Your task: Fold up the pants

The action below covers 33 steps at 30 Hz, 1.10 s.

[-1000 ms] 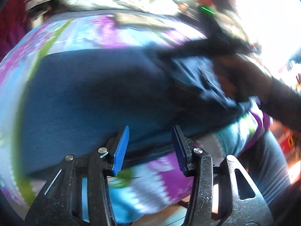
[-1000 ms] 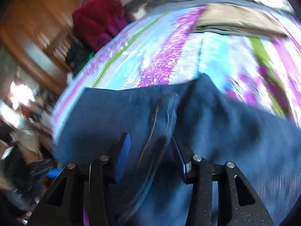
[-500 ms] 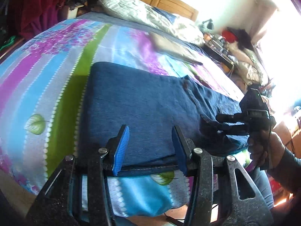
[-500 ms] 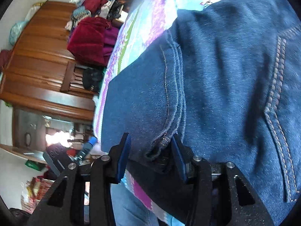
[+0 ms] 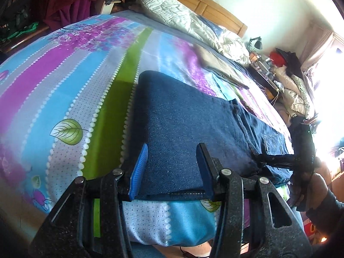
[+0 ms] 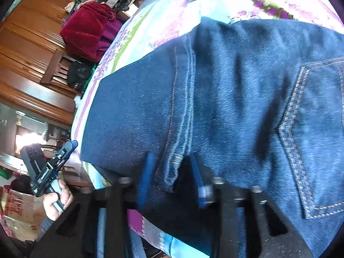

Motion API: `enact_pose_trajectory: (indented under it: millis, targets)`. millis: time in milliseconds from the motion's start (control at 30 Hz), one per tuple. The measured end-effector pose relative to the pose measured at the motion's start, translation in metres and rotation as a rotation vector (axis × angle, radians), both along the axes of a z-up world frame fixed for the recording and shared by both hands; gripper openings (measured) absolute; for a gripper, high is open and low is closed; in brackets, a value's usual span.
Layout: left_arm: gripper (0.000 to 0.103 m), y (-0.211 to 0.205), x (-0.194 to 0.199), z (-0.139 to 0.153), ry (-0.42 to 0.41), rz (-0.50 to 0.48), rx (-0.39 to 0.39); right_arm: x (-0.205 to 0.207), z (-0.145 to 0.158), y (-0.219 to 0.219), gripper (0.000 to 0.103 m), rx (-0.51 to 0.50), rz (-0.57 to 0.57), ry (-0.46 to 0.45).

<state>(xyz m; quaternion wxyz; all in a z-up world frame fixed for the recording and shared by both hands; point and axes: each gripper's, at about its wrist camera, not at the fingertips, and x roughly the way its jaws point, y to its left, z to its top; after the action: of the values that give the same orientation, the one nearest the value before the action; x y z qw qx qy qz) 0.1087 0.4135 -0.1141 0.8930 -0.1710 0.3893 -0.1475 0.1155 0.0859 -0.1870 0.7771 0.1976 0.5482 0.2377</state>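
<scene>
The left wrist view takes in the whole bed (image 5: 90, 81) with its striped sheet, a rumpled white quilt (image 5: 193, 23) and a folded tan cloth (image 5: 221, 68) near the headboard, while the right wrist view shows only close denim with a stitched back pocket (image 6: 318, 133) and a wooden wardrobe (image 6: 28, 49). One pair of pants (image 5: 193, 129) lies folded flat on the bed, and there are two grippers. The left gripper (image 5: 172, 169) hangs with jaws wide over the pants' near hem, not pinching it; the right gripper (image 6: 172, 182) has jaws spread either side of a seam fold at the near edge.
</scene>
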Motion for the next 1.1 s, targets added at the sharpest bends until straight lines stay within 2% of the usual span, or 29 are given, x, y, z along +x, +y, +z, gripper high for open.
enact_pose_trajectory:
  millis: [33,167,300,333,367,500,600,733,767,833,867,900,933,1033,1100]
  targets:
    - [0.048,0.0,0.0,0.0,0.0,0.001,-0.001,0.003,0.001,-0.001,0.045,-0.015,-0.002,0.005]
    - [0.048,0.002,0.001,-0.003,0.003,0.004,-0.019,0.011,-0.011,-0.005,0.045,0.064,0.005,0.064]
    - [0.048,0.0,0.002,-0.006,0.006,0.0,-0.026,0.017,-0.017,0.004,0.044,0.077,0.051,0.086]
    - [0.048,-0.001,0.002,-0.006,0.007,0.0,-0.028,0.018,-0.017,0.008,0.03,0.095,0.06,0.09]
    - [0.048,-0.001,0.002,-0.006,0.008,0.0,-0.03,0.017,-0.017,0.009,0.025,0.121,0.061,0.095]
    - [0.048,0.003,-0.001,-0.005,0.004,0.01,-0.031,0.002,0.001,0.0,0.021,0.308,0.02,0.047]
    - [0.048,0.01,-0.004,-0.006,0.013,0.023,-0.029,-0.012,-0.002,-0.006,0.018,0.292,0.009,0.027]
    - [0.048,0.017,-0.007,-0.01,0.033,0.041,-0.02,-0.023,-0.037,-0.02,0.009,0.253,-0.024,0.062]
    - [0.048,0.018,-0.008,-0.011,0.035,0.045,-0.017,-0.025,-0.037,-0.023,0.009,0.255,-0.025,0.049]
    - [0.048,0.021,-0.01,-0.012,0.036,0.058,-0.014,-0.028,-0.029,-0.024,0.021,0.208,-0.008,0.021]
    - [0.048,0.021,-0.012,-0.012,0.035,0.061,-0.014,-0.03,-0.018,-0.026,0.025,0.155,0.005,-0.01]
    - [0.048,0.021,-0.013,-0.011,0.031,0.06,-0.011,-0.033,-0.007,-0.032,0.035,0.095,0.004,-0.048]
    - [0.048,0.018,-0.015,-0.011,0.025,0.049,-0.004,-0.036,0.009,-0.034,0.038,0.035,0.0,-0.104]
    - [0.047,0.009,-0.018,-0.007,-0.005,-0.012,-0.011,-0.036,0.045,-0.037,0.038,-0.028,0.004,-0.222]
    - [0.046,0.003,-0.017,-0.007,-0.018,-0.06,-0.027,-0.023,0.061,-0.021,0.038,0.01,0.059,-0.275]
